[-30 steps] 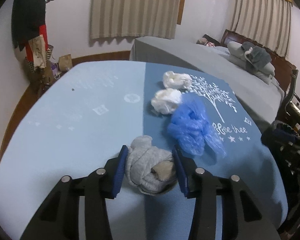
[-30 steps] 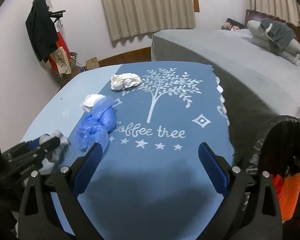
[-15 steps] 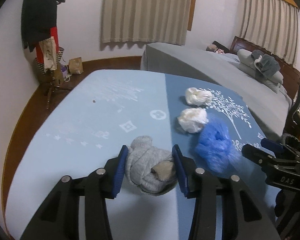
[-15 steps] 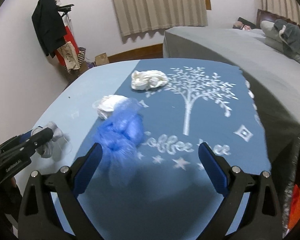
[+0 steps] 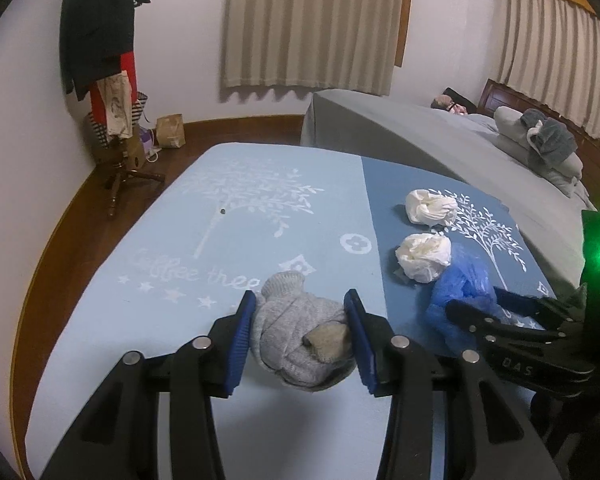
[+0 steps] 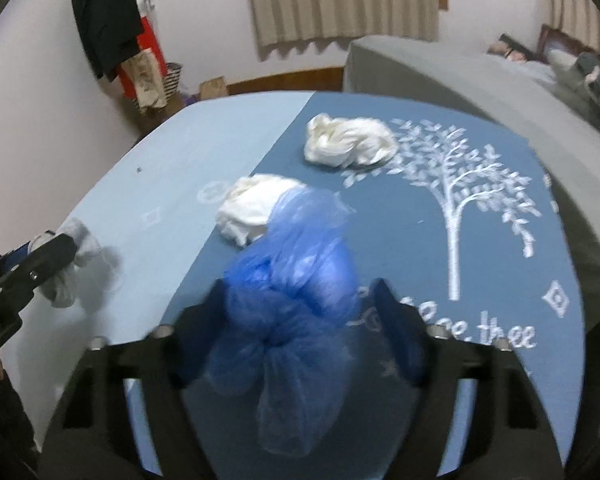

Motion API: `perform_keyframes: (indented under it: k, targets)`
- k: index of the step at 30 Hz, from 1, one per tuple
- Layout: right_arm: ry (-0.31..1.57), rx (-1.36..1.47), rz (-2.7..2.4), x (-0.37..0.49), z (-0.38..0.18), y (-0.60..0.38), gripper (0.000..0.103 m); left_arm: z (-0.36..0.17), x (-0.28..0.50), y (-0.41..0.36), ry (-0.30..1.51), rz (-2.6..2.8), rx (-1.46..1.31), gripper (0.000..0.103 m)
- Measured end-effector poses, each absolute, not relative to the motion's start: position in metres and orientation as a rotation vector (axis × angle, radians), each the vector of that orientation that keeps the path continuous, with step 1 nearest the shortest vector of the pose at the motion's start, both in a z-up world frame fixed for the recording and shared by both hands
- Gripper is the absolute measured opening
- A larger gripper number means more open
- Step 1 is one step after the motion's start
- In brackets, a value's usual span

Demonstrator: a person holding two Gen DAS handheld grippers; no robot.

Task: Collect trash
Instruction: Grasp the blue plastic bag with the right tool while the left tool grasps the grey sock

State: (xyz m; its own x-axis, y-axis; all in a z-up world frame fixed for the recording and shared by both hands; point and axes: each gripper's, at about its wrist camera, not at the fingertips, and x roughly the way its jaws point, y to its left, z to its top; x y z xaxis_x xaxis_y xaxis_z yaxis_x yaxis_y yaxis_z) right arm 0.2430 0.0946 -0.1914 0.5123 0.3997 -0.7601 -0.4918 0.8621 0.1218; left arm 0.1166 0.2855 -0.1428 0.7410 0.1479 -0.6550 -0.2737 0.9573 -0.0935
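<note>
The left gripper (image 5: 300, 332) is clamped on a balled-up grey knitted sock (image 5: 300, 340), its 2 blue-padded fingers (image 5: 242, 336) pressing the bundle from either side just above the light-blue half of the printed tablecloth (image 5: 140, 320). A small tan patch shows on the front of the sock bundle.

The right gripper (image 6: 300, 320) sits low over the darker blue half of the cloth, and its jaws have just been closing around a crumpled translucent blue plastic bag (image 6: 296, 280). The bag fills the gap between the 2 fingers and bulges forward and downward past them; motion blur hides whether the pads already press on it, so I cannot tell if the grip is complete. In the left wrist view the same bag (image 5: 460, 296) lies just to the right of the held sock, with the right gripper's black fingers reaching across it.

Directly behind the blue bag, touching it, lies a crumpled white tissue wad (image 6: 252, 208). A second white crumpled wad (image 6: 348, 142) rests further back, apart from the first, beside the white tree print (image 6: 460, 200). Beyond the table stand a grey-covered bed (image 5: 420, 136) and a coat rack hung with dark clothing (image 5: 100, 40).
</note>
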Motion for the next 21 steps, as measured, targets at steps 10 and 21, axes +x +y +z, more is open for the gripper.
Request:
perform_keyframes:
  k: [10, 21]
  targets:
    - [0.887, -0.054, 0.608, 0.234, -0.176, 0.082, 0.045, -0.136, 0.116, 0.272, 0.688, 0.211, -0.177, 0.045]
    - [0.85, -0.009, 0.539, 0.218, -0.152, 0.025, 0.045, -0.121, 0.123, 0.227, 0.661, 0.136, -0.153, 0.045]
